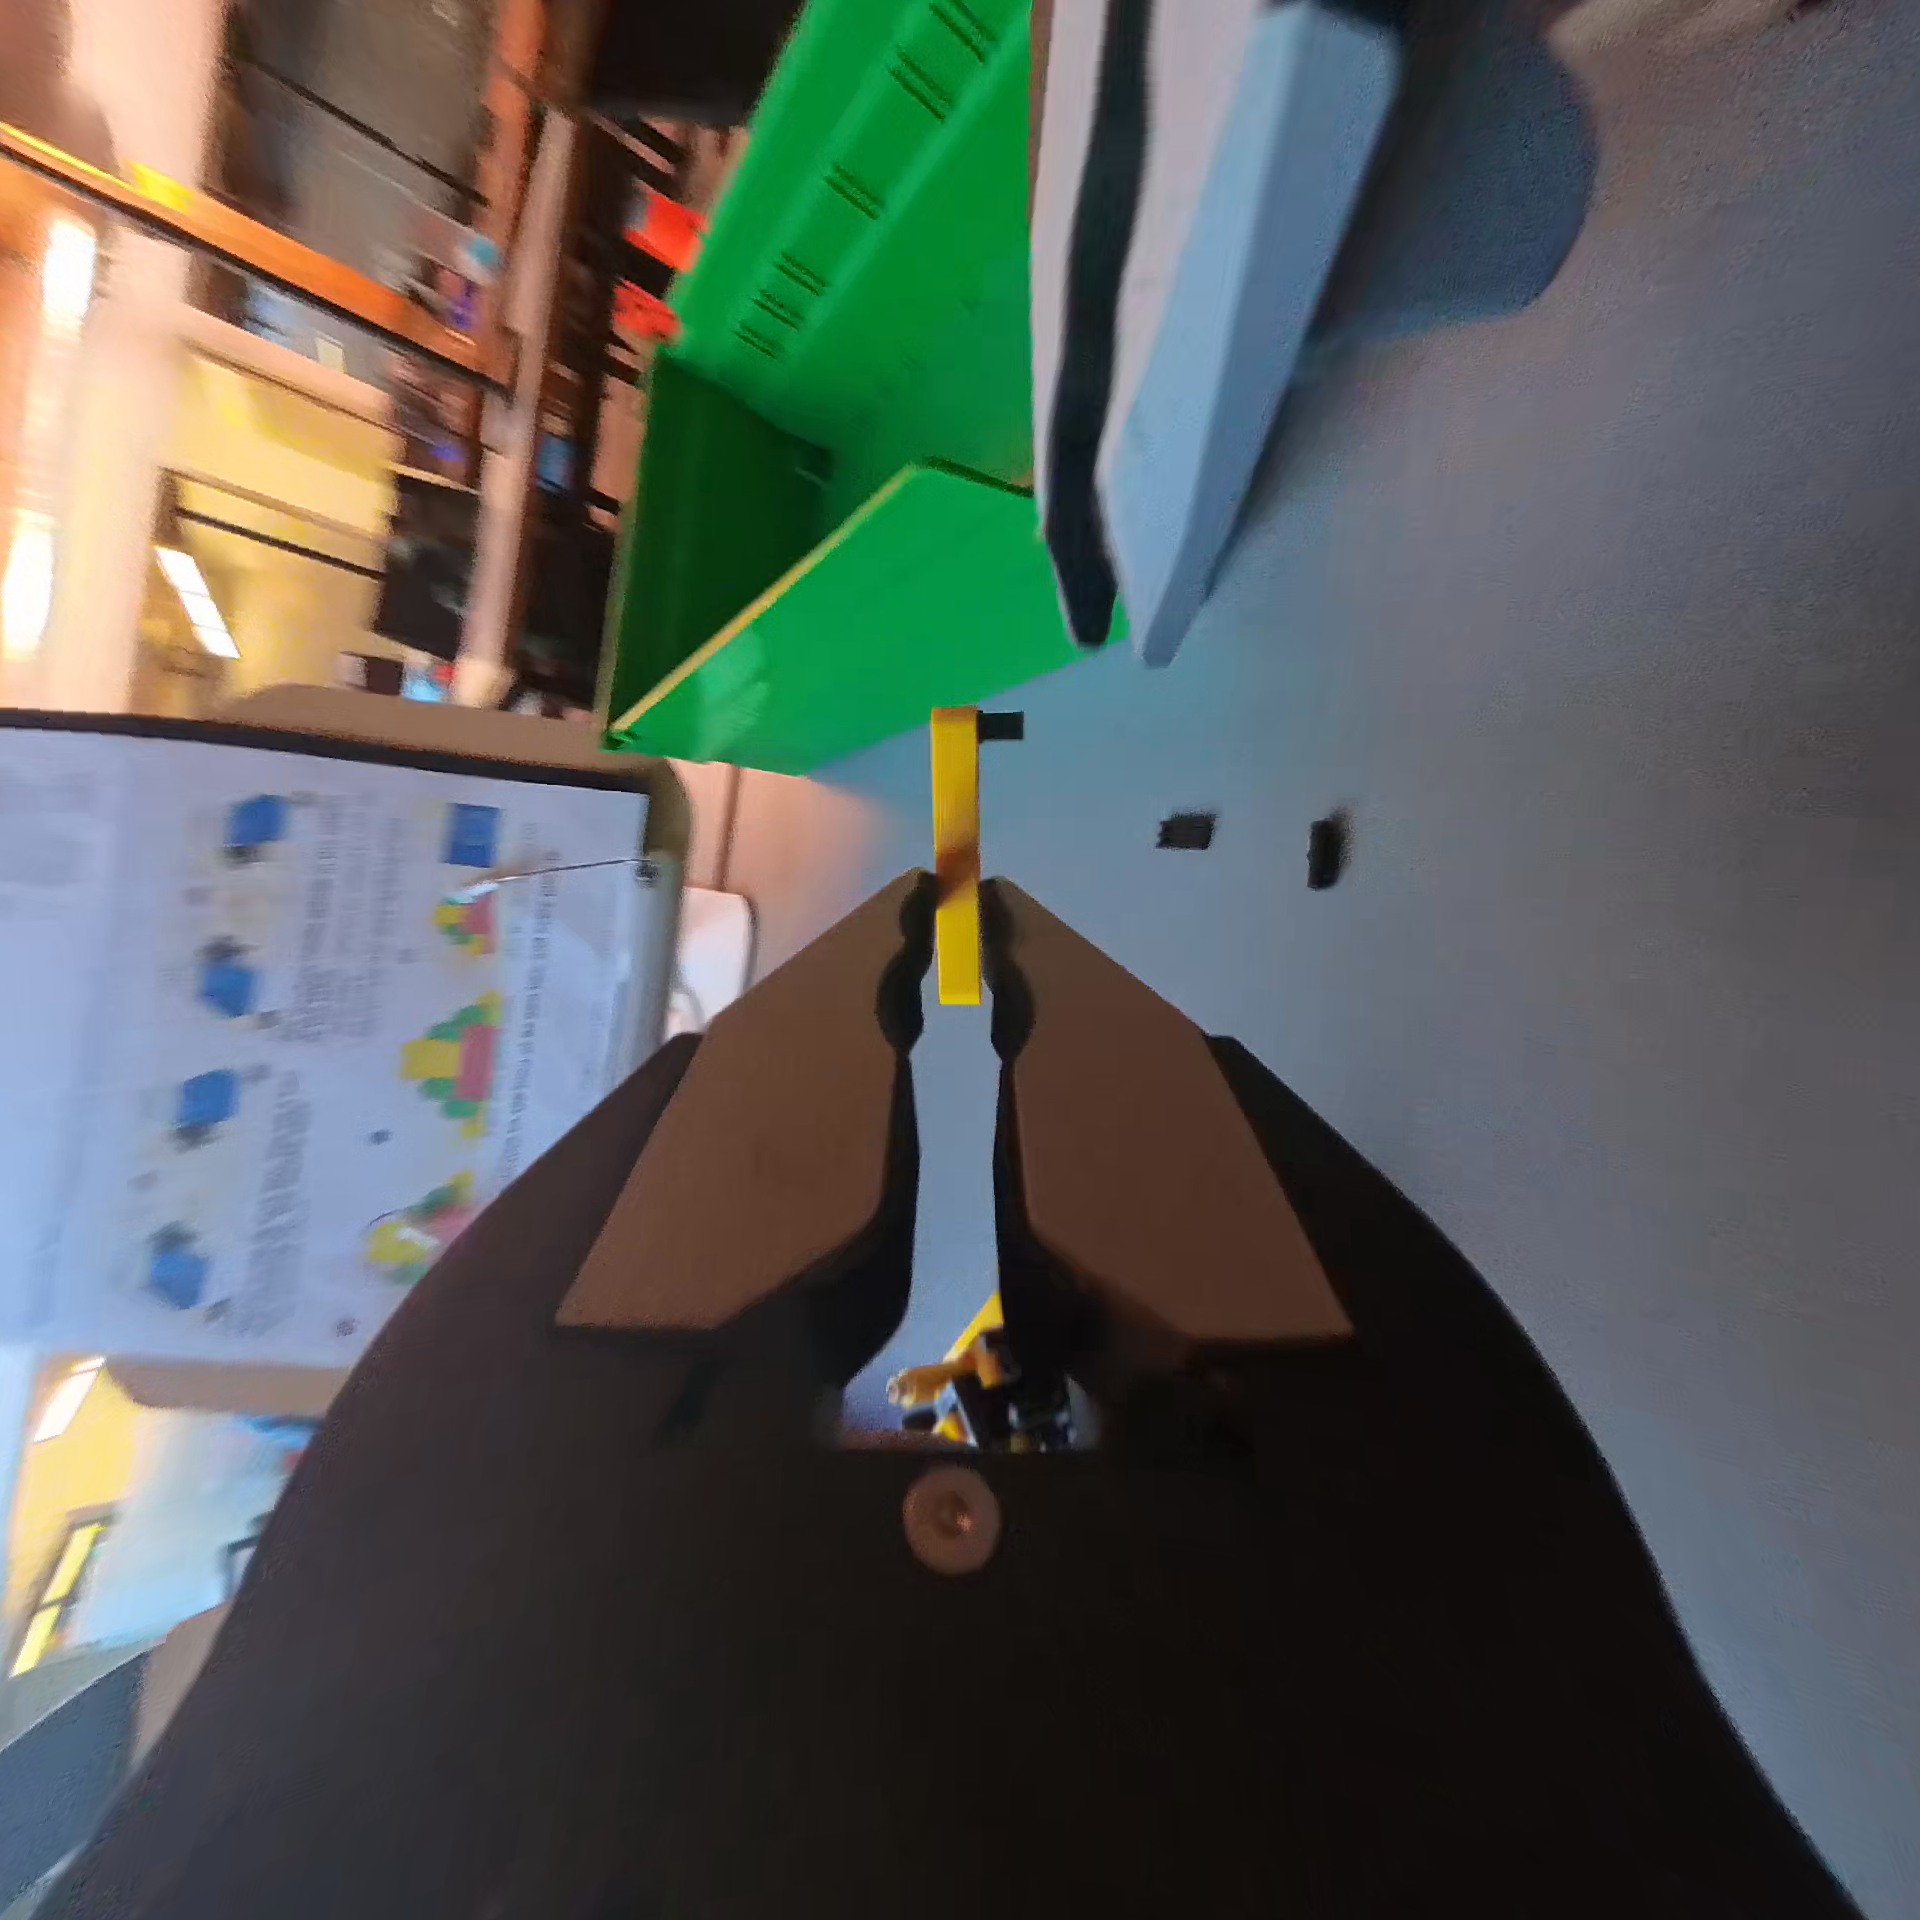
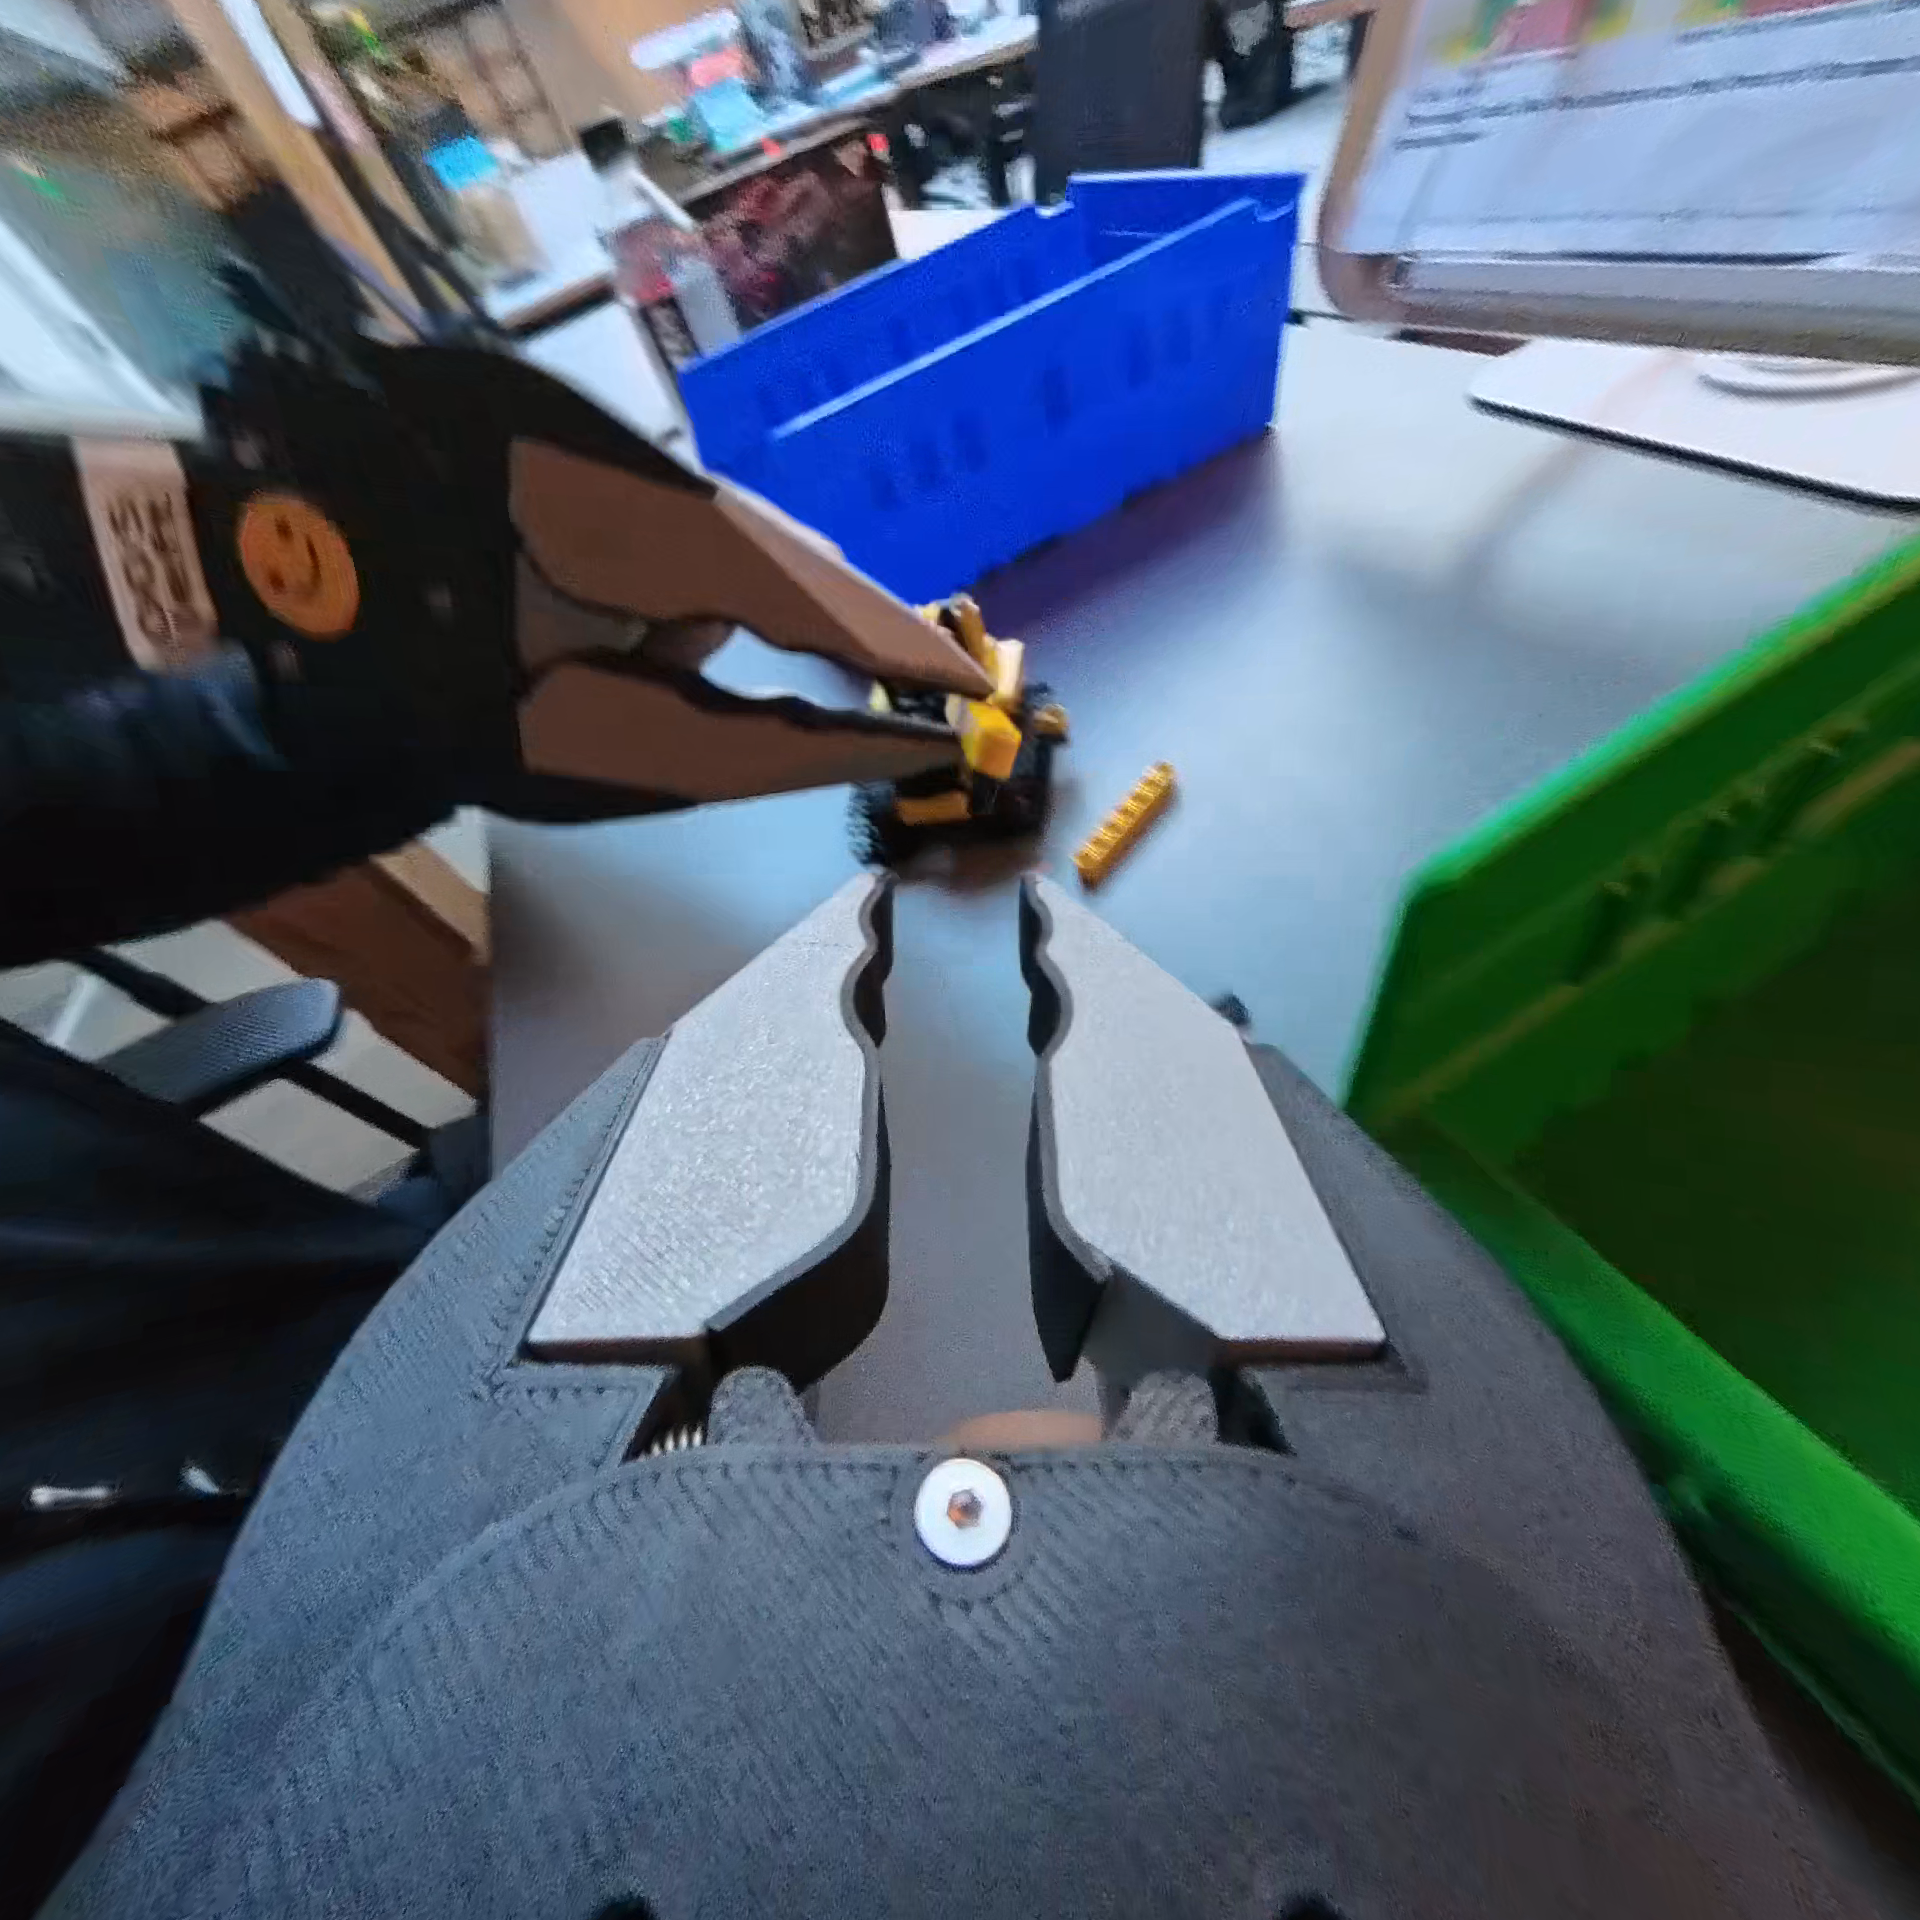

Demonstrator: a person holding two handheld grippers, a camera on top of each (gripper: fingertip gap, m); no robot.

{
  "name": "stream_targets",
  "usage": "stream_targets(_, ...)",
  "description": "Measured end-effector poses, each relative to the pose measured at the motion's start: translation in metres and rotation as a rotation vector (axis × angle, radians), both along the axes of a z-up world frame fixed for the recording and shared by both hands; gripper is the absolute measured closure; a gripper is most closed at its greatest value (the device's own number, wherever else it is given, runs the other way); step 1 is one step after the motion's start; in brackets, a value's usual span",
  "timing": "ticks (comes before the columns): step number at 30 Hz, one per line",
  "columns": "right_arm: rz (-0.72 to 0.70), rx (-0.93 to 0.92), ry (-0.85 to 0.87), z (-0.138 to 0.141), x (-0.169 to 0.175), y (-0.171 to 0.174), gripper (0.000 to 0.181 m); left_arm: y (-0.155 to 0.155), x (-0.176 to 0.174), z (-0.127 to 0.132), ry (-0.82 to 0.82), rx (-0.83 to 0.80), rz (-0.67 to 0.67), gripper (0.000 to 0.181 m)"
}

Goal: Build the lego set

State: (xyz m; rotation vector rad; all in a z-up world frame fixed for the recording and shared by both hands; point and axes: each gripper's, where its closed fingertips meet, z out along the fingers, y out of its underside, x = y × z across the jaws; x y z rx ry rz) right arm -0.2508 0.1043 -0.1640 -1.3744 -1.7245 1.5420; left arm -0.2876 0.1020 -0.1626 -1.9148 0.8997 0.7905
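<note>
A dark table (image 2: 1351, 665) was observed. Directly on it were found a blue bin (image 2: 997, 384), a green bin (image 2: 1662, 1039), a monitor stand (image 2: 1704, 416), a loose yellow studded brick (image 2: 1125, 823), a partly built yellow-and-black model (image 2: 977, 800) and two small black pieces (image 1: 1187, 831).

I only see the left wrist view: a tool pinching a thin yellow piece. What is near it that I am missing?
Observer: The right wrist view shows the left tool holding the piece close over a yellow-and-black model on the table.
Operator: Any spare parts by it?
Observer: A long yellow brick lies flat beside the model.
Operator: And the other tool?
Observer: The right tool is open and empty, short of the model.
</note>
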Motion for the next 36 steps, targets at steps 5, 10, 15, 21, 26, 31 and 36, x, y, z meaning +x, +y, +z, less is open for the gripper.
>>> stream_targets(5, 0.062, 0.015, 0.024, 0.011, -0.021, -0.031, 0.173, -0.026, 0.005, 0.008, 0.084, 0.105, 0.005, 0.177)
stream_targets(10, 0.04, 0.115, 0.013, 0.005, -0.03, -0.041, 0.177, -0.037, -0.004, 0.001, 0.059, 0.114, 0.031, 0.176)
stream_targets(15, 0.118, 0.074, 0.034, 0.017, -0.031, -0.062, 0.178, -0.038, 0.004, 0.012, 0.12, 0.205, -0.026, 0.171)
stream_targets(21, 0.066, 0.204, 0.047, 0.014, -0.034, -0.055, 0.175, -0.035, -0.003, 0.005, 0.123, 0.142, -0.009, 0.177)
stream_targets(26, 0.057, 0.217, 0.04, 0.011, -0.032, -0.051, 0.174, -0.031, -0.005, 0.008, 0.133, 0.176, 0.018, 0.177)
stream_targets(31, 0.038, 0.195, 0.054, 0.01, -0.033, -0.045, 0.179, -0.027, -0.01, 0.011, 0.094, 0.193, 0.053, 0.177)
stream_targets(36, 0.038, 0.164, 0.066, 0.011, -0.034, -0.044, 0.179, -0.026, -0.009, 0.008, 0.089, 0.194, 0.054, 0.176)
